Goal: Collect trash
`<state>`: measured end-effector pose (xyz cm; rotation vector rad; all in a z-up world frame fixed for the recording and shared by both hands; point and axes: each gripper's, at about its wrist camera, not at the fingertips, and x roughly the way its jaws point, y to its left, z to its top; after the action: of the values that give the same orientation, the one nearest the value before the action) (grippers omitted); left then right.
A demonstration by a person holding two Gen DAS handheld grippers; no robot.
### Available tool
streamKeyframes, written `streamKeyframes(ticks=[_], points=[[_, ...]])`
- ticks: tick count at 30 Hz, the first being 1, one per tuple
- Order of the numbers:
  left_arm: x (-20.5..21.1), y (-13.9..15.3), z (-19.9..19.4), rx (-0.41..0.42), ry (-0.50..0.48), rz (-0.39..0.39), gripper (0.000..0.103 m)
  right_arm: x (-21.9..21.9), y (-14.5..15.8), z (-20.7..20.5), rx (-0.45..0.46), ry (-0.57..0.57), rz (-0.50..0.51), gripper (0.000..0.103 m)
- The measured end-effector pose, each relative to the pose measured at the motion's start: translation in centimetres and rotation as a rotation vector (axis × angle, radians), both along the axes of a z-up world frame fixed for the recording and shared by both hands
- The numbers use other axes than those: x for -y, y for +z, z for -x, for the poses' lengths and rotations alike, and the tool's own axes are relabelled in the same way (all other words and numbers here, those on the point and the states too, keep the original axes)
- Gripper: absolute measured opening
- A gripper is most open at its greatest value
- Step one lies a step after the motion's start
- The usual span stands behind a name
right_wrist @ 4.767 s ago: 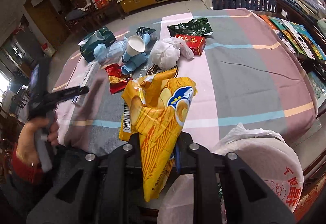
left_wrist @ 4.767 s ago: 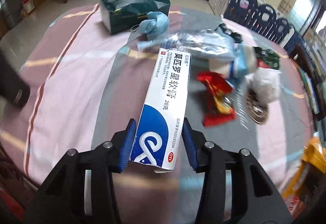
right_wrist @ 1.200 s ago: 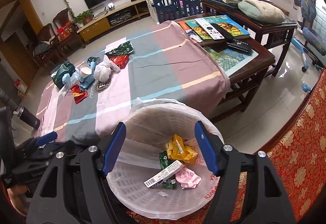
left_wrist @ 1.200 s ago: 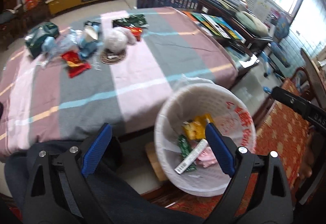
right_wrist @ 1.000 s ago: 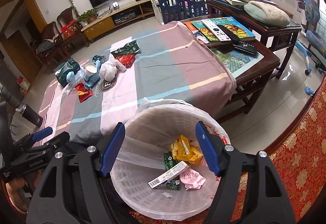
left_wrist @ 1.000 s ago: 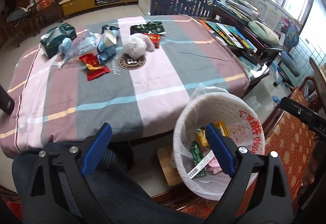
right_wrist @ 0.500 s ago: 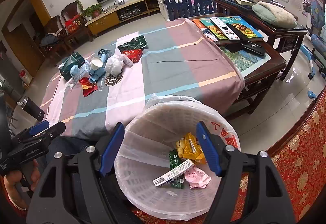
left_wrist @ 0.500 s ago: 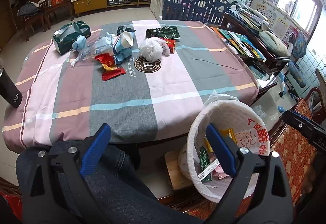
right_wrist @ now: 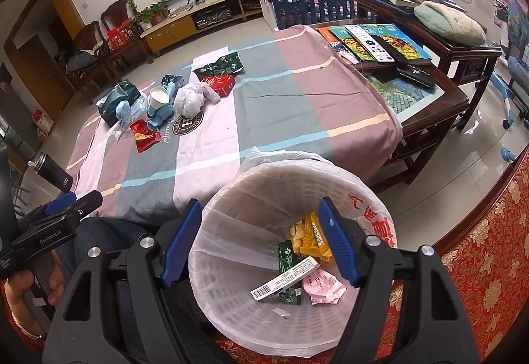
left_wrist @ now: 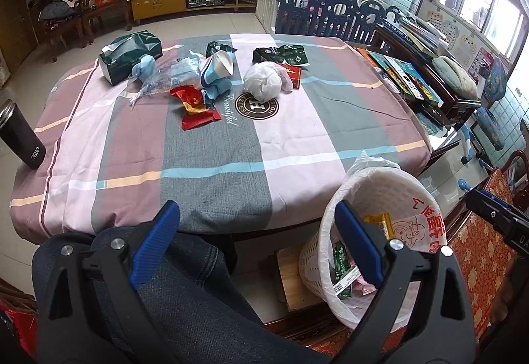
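A white bin (right_wrist: pixel 231 198) with a plastic liner stands by the table's near right corner; it also shows in the left wrist view (left_wrist: pixel 380 179). In it lie a white medicine box (right_wrist: pixel 286 278), a yellow chip bag (right_wrist: pixel 310 238), a green packet and pink paper. My right gripper (right_wrist: pixel 261 241) is open and empty right above the bin. My left gripper (left_wrist: pixel 258 238) is open and empty over my lap, before the table edge. Trash lies at the table's far side: a red wrapper (left_wrist: pixel 195 106), a white crumpled bag (left_wrist: pixel 264 81), a paper cup (left_wrist: pixel 218 66).
A green tissue box (left_wrist: pixel 130 56), green packets (left_wrist: pixel 281 55) and a red box (left_wrist: pixel 292 74) lie at the far side of the striped tablecloth (left_wrist: pixel 231 145). A black flask (left_wrist: pixel 21 136) stands at the left edge. A side table with books (right_wrist: pixel 380 43) stands on the right.
Both grippers let go of the medicine box and chip bag, which now lie in the bin. Over the last second the left gripper has swung left, from the bin toward the table.
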<state>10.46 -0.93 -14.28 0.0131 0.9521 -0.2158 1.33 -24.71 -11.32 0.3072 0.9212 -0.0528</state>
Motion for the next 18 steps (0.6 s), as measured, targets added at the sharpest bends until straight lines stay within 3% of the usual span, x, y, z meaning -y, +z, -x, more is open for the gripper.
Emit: streamKeyframes(ticks=[18], points=[[-0.43, -0.19, -0.2, -0.005, 0.017, -0.004, 0.094, -0.42, -0.33, -0.41, -0.011, 0.012, -0.004, 0.072]])
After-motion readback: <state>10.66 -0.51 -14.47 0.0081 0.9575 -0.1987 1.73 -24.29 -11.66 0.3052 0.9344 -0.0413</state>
